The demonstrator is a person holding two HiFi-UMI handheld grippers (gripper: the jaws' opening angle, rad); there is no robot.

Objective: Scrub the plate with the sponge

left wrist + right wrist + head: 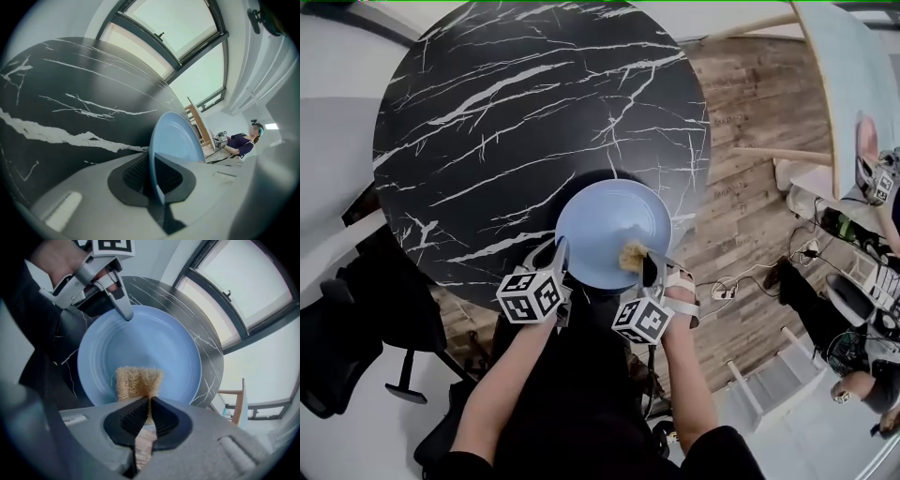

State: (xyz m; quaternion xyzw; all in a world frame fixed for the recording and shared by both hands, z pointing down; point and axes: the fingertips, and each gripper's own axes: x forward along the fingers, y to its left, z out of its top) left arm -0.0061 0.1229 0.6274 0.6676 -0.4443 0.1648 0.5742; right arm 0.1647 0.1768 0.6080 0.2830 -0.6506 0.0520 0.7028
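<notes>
We held the blue plate [609, 220] near the 5 o'clock edge of the black marble table [516, 112]. Our left gripper [562, 250] was clamped on the plate's rim at about 8 o'clock. Our right gripper [649, 269] was closed on the tan sponge [632, 255], which lay against the plate's face toward 5 o'clock. Only the left gripper view showed the rim edge-on between the ribbed pads. Only the right gripper view showed the sponge pinched by its near end, its far part spread on the plate.
</notes>
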